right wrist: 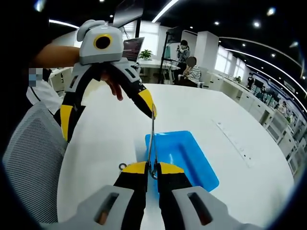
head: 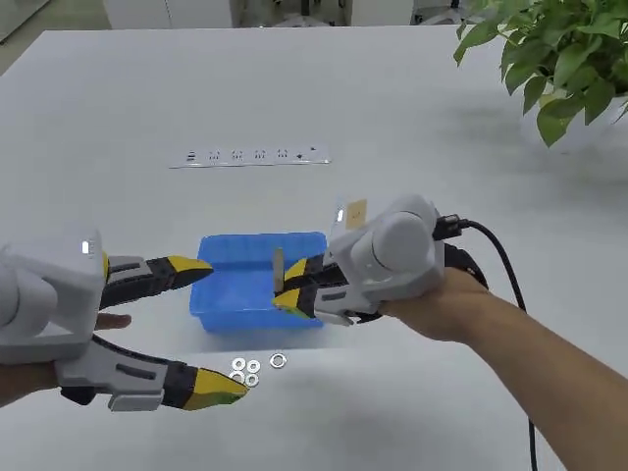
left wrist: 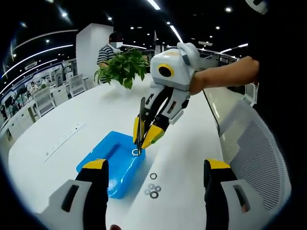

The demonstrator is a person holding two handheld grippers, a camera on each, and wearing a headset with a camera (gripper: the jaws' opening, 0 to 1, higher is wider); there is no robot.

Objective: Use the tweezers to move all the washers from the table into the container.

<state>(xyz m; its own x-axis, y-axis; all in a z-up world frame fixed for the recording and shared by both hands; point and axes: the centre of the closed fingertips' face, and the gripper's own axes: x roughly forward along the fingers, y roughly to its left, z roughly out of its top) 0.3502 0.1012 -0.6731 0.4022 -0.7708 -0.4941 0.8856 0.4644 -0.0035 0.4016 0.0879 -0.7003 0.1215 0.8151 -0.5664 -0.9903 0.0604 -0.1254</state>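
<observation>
My right gripper [head: 299, 285] is shut on thin metal tweezers [head: 278, 267], held upright over the front part of the blue container [head: 235, 294]. In the left gripper view the tweezers [left wrist: 141, 125] pinch a small washer [left wrist: 136, 152] at their lower tip, just above the container's [left wrist: 103, 160] edge. Several washers [head: 246, 371] lie on the table in front of the container, one washer [head: 278, 361] slightly apart. My left gripper [head: 218, 329] stands wide open and holds nothing, its jaws pointing at the washers [left wrist: 152, 189]. In the right gripper view its own jaws [right wrist: 152, 168] clamp the tweezers [right wrist: 152, 136].
A white power strip [head: 250, 156] lies farther back on the white table [head: 412, 128]. A potted green plant [head: 554, 49] stands at the far right corner. A black cable [head: 505, 265] trails from the right gripper. Two people sit in the room behind.
</observation>
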